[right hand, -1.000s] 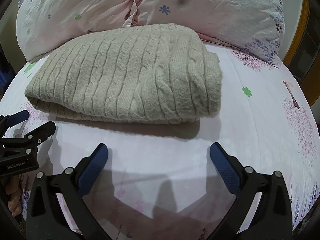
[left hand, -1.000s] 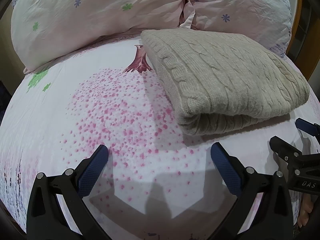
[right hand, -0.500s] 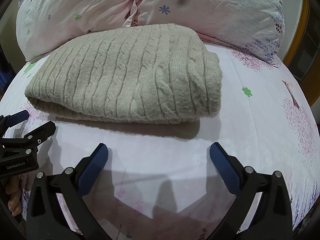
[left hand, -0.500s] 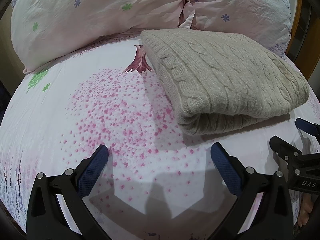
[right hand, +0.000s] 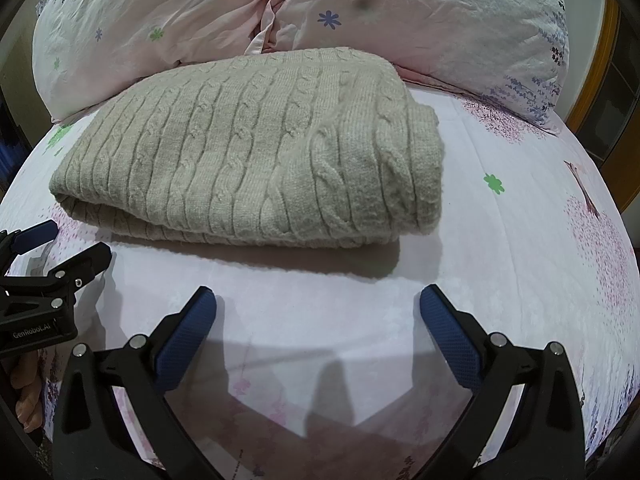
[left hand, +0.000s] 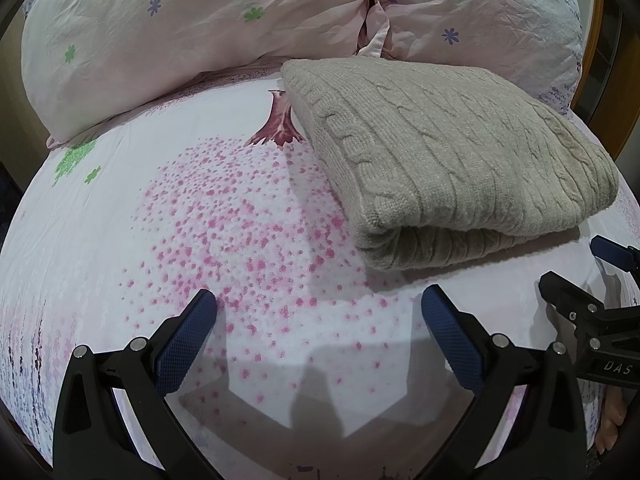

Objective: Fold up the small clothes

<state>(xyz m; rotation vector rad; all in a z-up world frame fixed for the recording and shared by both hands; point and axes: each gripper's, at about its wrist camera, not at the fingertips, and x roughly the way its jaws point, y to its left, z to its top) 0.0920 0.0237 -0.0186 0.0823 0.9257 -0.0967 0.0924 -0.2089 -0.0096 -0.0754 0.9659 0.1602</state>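
Observation:
A beige cable-knit sweater [left hand: 452,152] lies folded in a flat rectangle on the bed; it also fills the middle of the right wrist view [right hand: 256,168]. My left gripper [left hand: 318,308] is open and empty, hovering over the sheet in front of and left of the sweater. My right gripper [right hand: 318,306] is open and empty just in front of the sweater's near edge. Each gripper shows at the edge of the other's view, the right gripper [left hand: 580,272] and the left gripper [right hand: 68,244]. Neither touches the sweater.
The bed sheet [left hand: 200,240] is white-pink with a pink tree print. Two pink flowered pillows [left hand: 200,28] [right hand: 440,16] lie behind the sweater. A wooden frame [right hand: 600,80] stands at the far right. The bed's edge runs just below the grippers.

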